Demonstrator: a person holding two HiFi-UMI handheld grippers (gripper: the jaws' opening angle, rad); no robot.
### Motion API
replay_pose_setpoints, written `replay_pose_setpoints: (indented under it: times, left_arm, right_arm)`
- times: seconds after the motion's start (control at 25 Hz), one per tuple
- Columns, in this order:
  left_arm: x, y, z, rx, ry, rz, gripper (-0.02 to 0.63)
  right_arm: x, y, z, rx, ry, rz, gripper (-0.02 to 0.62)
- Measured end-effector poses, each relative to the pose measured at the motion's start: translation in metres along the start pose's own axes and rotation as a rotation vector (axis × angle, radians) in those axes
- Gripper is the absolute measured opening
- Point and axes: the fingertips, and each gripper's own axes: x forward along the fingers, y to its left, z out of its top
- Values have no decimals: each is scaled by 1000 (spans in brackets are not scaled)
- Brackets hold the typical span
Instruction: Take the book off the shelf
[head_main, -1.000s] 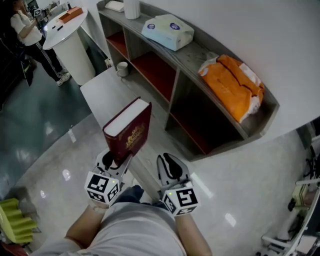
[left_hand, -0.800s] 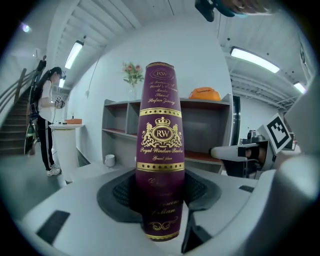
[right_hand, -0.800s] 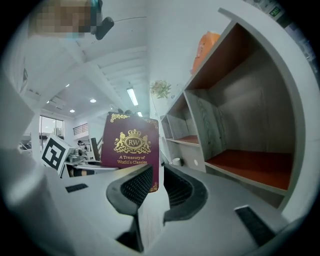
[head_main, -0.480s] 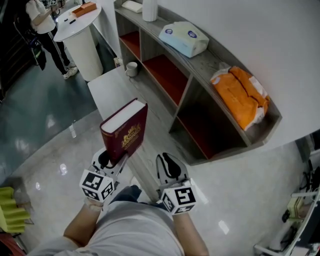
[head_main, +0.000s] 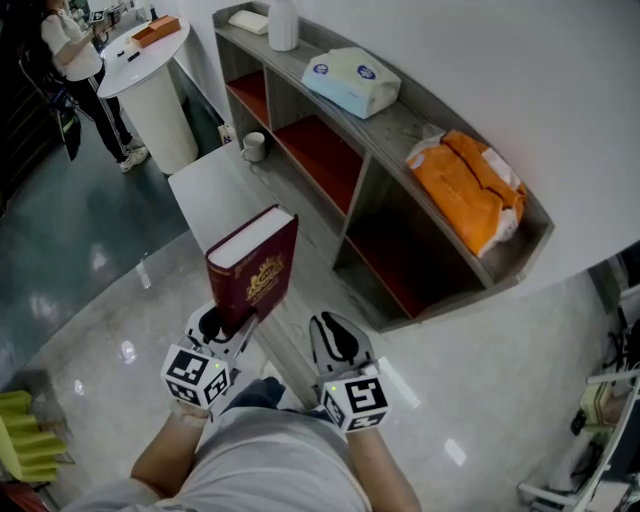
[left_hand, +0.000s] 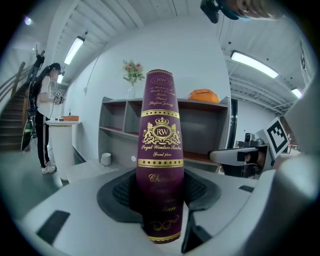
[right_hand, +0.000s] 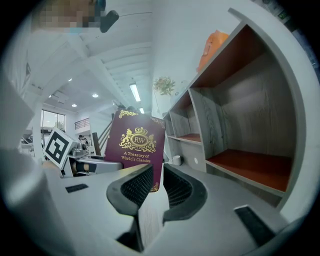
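Observation:
A thick maroon book with gold print stands upright in the air, clear of the grey shelf unit to its right. My left gripper is shut on its lower end. In the left gripper view the book's spine rises between the black pads. My right gripper hangs beside it, to the right. Its jaws stand a narrow gap apart with nothing between them. In the right gripper view the book's front cover shows just beyond the right gripper.
On top of the shelf lie an orange bag, a tissue pack and a white bottle. A white cup sits on a low platform. A round white table and a person are at far left.
The book stays in my left gripper at much the same height. Only the view has swayed a little, first right and then back. The right gripper holds its place.

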Motion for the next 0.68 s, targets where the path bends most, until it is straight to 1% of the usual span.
replay_pose_setpoints:
  times: [0.32,0.68]
  left_arm:
    - [4,-4,2,14,5,-12,221]
    - [9,-8,2,14,14,-6,219]
  right_arm:
    - [-4,-10,1,4,-10,-23,71]
    - [-9,-17,2,0,-6,-25,71]
